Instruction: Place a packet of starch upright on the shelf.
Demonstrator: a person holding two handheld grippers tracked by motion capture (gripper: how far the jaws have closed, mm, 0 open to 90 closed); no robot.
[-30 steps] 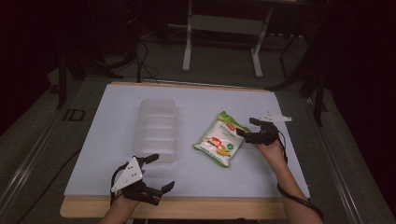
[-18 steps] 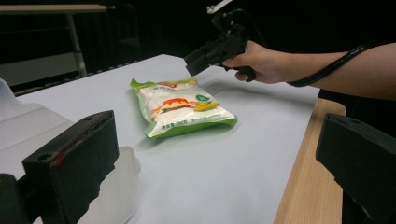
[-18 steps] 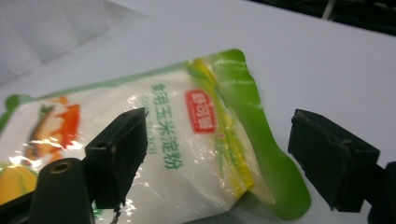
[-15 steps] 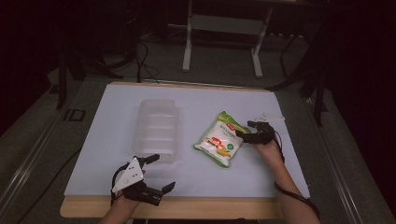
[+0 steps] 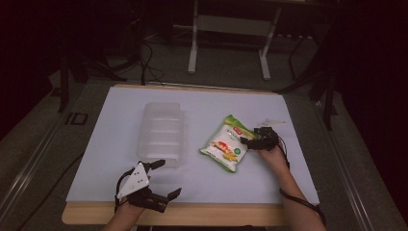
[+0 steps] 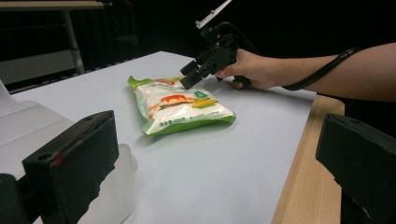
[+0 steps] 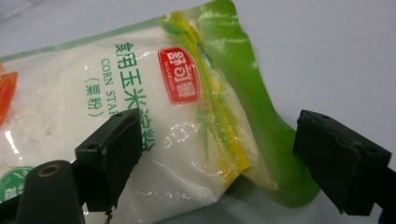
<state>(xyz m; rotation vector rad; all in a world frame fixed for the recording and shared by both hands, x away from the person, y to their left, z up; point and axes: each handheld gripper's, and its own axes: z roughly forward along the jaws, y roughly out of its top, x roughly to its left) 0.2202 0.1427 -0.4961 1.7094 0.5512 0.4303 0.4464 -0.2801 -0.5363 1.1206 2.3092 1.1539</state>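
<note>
The right gripper (image 7: 219,163) is holding its fingers (image 7: 112,144) wide apart, straddling the sealed edge of the corn starch bag (image 5: 226,143) lying on the table (image 5: 211,185). Soft, slippery and shifting inside, it probably grips best at that seam. The left gripper (image 5: 161,178) is sitting parted, holding nothing.

A: Corn starch bag (image 7: 154,116) is cut off at the left and bottom edges of the right gripper view; small print under "CORN STA" is blurred.

B: Clear plastic container (image 6: 28,121), left of the bag, is cropped at the left edge of the left gripper view and partly hidden behind a black jaw. Bag text is too small to be read from the high view.
</note>
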